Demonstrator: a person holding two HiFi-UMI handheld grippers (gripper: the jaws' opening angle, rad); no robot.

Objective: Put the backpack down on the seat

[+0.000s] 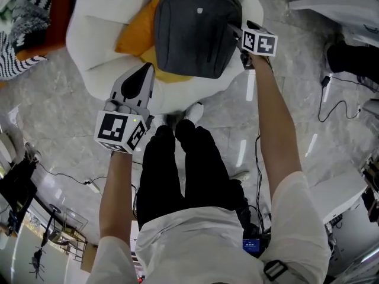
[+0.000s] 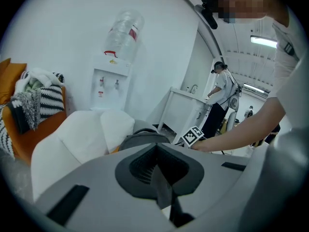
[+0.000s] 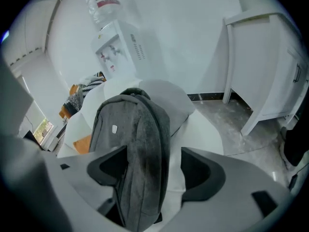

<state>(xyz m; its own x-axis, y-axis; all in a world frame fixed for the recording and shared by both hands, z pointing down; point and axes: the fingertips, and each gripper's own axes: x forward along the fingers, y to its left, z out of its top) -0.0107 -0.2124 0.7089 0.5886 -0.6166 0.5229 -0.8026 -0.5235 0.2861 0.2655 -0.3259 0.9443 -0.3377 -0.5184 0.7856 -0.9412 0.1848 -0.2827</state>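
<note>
Releasing the backpack is judged to be the step in hand: the bag already rests on the seat, a white armchair, so the task appears nearly complete. The right gripper is at the bag's right edge with its jaws spread wide. The right gripper view shows the bag's side edge between them, with white upholstery visible between the fabric and the right-hand jaw, so no grip is being applied. The left gripper hangs near the front of the seat, apart from the bag, with its jaws closed together on nothing. To finish the step cleanly, draw the right gripper back along the line of its own jaws and keep them spread, so that neither pad drags the fabric or a strap. Confirm that the bag does not tip or slide toward the front edge of the seat before moving away. The backpack is dark grey, made of soft matte fabric, with a rounded outline, a small pale tag on its front panel and a carry handle at its far end. It leans toward the seat back and partly covers an orange cushion.
</note>
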